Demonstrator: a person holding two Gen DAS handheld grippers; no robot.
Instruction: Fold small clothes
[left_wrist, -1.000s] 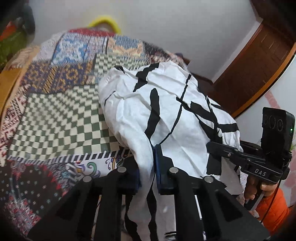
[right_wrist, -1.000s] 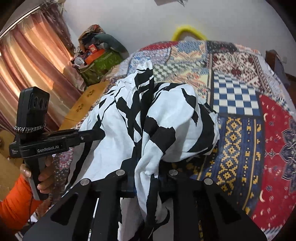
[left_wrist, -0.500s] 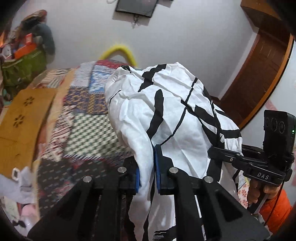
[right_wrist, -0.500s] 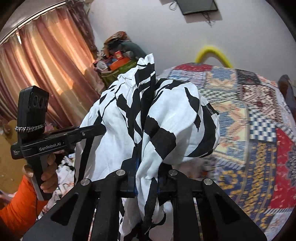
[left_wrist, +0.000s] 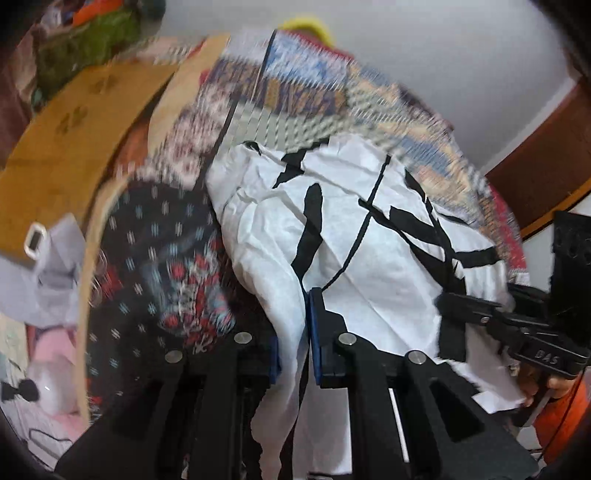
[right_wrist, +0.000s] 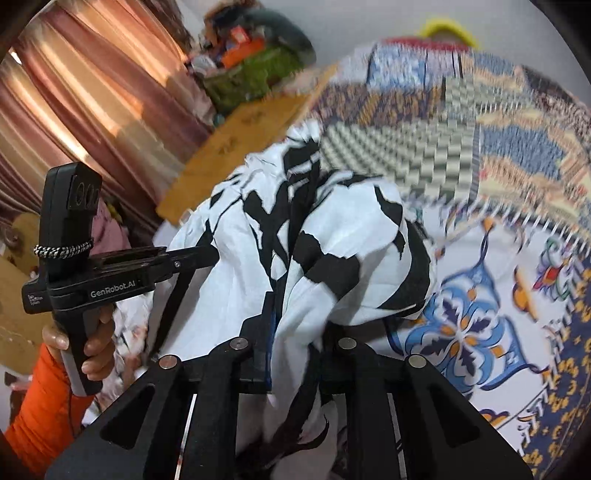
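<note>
My left tongs (left_wrist: 293, 332) and right tongs (right_wrist: 291, 332) each pinch the crinkled white, black-streaked garment (left_wrist: 369, 240) above the patchwork bedspread (right_wrist: 480, 184).

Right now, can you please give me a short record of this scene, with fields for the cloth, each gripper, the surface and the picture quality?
garment: white cloth with black brush-stroke pattern, bunched, held up between both grippers
left gripper: shut on the cloth edge
right gripper: shut on a gathered fold of the cloth
surface: patchwork bedspread with checkered and floral panels, below and behind the cloth
fold state: not yet folded flat
picture quality: background blurred by motion
</note>
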